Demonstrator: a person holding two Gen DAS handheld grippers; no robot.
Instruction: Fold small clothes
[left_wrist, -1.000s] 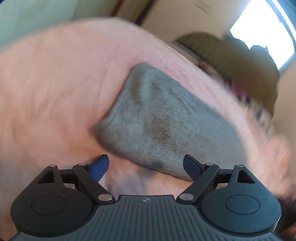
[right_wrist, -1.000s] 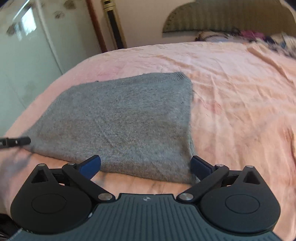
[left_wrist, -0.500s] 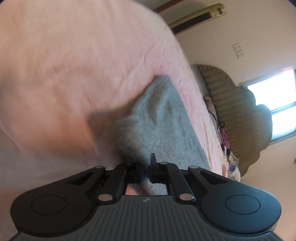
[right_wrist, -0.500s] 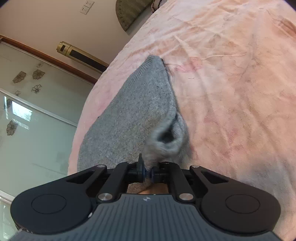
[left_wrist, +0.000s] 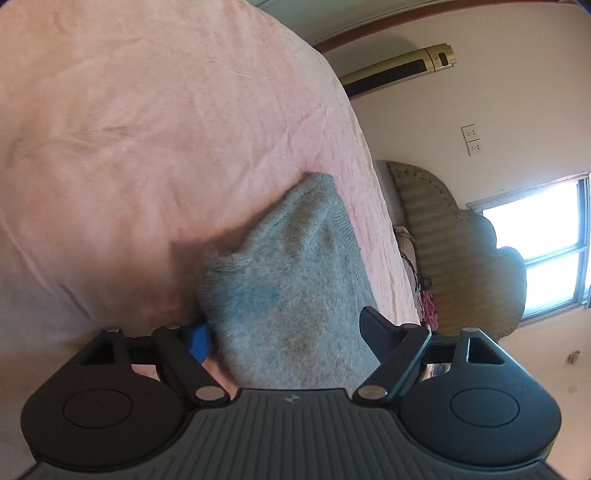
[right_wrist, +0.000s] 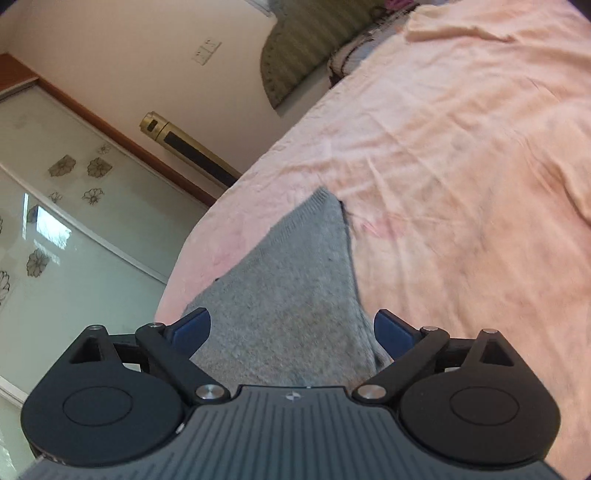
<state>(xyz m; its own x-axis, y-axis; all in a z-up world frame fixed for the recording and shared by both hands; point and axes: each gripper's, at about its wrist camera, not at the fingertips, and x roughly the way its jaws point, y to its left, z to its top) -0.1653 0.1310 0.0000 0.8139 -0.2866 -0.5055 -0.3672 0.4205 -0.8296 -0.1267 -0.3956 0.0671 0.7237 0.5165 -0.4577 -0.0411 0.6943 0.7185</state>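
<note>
Half a second ago both your grippers were clamped on the grey knitted garment (left_wrist: 291, 295); now their jaws are opening. It lies on the pink bedsheet (left_wrist: 147, 129), reaching between the parted jaws of your left gripper (left_wrist: 284, 334) and your right gripper (right_wrist: 291, 328), neither pressing it. That reads as a fold just laid down and let go. Next, I judge, you'll need to draw back, check the edges line up, then regrip for another fold. A padded green headboard (left_wrist: 443, 229) stands beyond.
</note>
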